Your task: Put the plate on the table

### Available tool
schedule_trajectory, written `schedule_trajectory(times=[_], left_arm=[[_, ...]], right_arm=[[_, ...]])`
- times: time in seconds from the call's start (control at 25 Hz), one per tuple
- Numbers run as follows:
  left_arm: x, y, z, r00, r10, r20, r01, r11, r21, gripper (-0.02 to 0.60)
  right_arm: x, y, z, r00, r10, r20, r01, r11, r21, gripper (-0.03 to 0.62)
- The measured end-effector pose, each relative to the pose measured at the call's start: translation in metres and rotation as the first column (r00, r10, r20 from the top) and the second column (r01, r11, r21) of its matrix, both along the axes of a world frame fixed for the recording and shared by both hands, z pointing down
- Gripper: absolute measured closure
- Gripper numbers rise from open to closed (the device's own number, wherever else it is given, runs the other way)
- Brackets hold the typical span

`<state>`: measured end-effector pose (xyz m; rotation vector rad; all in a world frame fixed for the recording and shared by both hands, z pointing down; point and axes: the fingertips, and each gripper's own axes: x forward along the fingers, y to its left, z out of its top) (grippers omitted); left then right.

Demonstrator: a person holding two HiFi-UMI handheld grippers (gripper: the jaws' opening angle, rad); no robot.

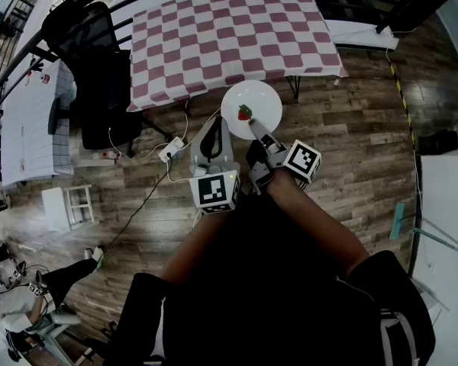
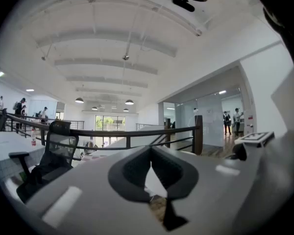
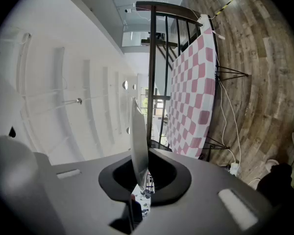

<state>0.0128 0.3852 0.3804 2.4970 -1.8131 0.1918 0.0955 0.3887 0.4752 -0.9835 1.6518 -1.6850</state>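
A white plate [image 1: 261, 101] with a red strawberry-like piece [image 1: 245, 113] on it hangs over the wooden floor, just in front of the table with the red-and-white checked cloth [image 1: 229, 33]. My right gripper [image 1: 257, 130] is shut on the plate's near rim. In the right gripper view the plate [image 3: 138, 146] shows edge-on, clamped between the jaws of the right gripper [image 3: 142, 182], with the checked table [image 3: 193, 87] beyond. My left gripper [image 1: 214, 124] hovers just left of the plate, shut and holding nothing. The left gripper [image 2: 151, 153] points toward a railing.
A black office chair [image 1: 99, 75] stands left of the checked table. A white power strip [image 1: 170, 152] with cables lies on the floor near the left gripper. A white table [image 1: 27, 128] and small stool [image 1: 69, 204] are at far left, another white surface [image 1: 450, 227] at right.
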Motion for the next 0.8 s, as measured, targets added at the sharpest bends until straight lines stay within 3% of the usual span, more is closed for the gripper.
schedule_trajectory(times=[0.16,0.4,0.56,0.8], left_arm=[[0.016,0.004,-0.007,0.999,0.019,0.028,-0.020,0.999,0.042,0.574],[0.015,-0.001,0.000,1.000,0.006,-0.004,-0.006,1.000,0.009,0.574],[0.017,-0.009,0.004,1.000,0.011,-0.003,-0.011,1.000,0.007,0.574],[0.020,-0.030,0.015,0.999,0.040,-0.014,-0.040,0.999,-0.009,0.574]], right_arm=[[0.011,0.000,0.000,1.000,0.005,0.006,-0.005,1.000,0.023,0.574],[0.028,0.000,0.001,1.000,0.031,-0.003,-0.031,0.999,0.036,0.573],[0.034,-0.006,0.000,0.998,0.022,-0.066,-0.017,0.998,0.061,0.574],[0.036,-0.019,0.010,0.999,0.038,-0.023,-0.038,0.999,0.023,0.574]])
